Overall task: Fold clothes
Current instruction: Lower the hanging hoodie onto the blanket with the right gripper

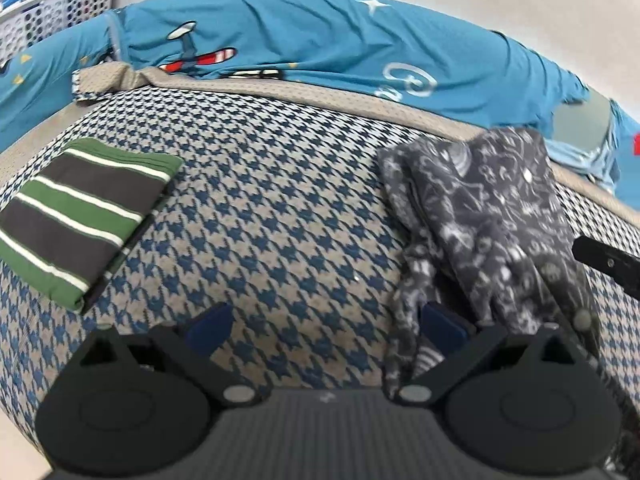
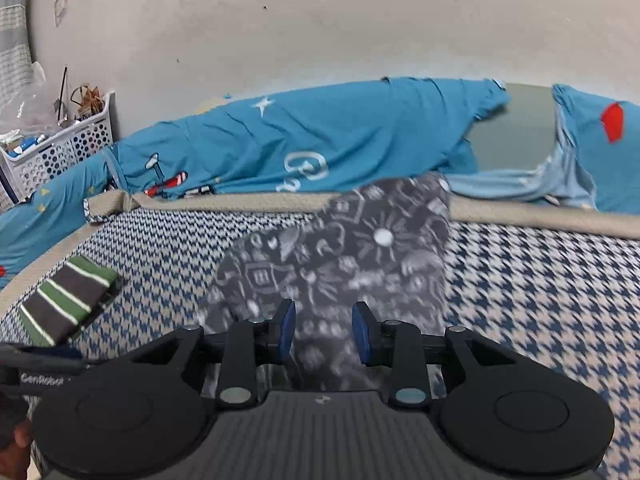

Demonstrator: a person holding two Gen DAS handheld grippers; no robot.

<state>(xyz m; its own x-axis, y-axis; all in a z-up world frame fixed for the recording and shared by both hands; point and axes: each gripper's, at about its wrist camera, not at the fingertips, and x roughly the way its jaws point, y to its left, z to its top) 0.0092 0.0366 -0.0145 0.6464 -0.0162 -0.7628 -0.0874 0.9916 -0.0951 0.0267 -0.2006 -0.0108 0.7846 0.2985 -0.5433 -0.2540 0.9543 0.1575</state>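
Houndstooth blanket (image 2: 540, 300) under grey printed garment (image 2: 340, 256), both tools parted

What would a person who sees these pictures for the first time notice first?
Probably the bright blue cartoon-print sheet bunched along the far side, behind the houndstooth blanket. Next, the grey patterned garment lying on that blanket right ahead of the open right gripper, and the folded green-striped piece on the blanket's left part.

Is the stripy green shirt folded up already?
Yes, folded. The striped green garment lies as a neat flat rectangle with stacked edges on the houndstooth blanket.
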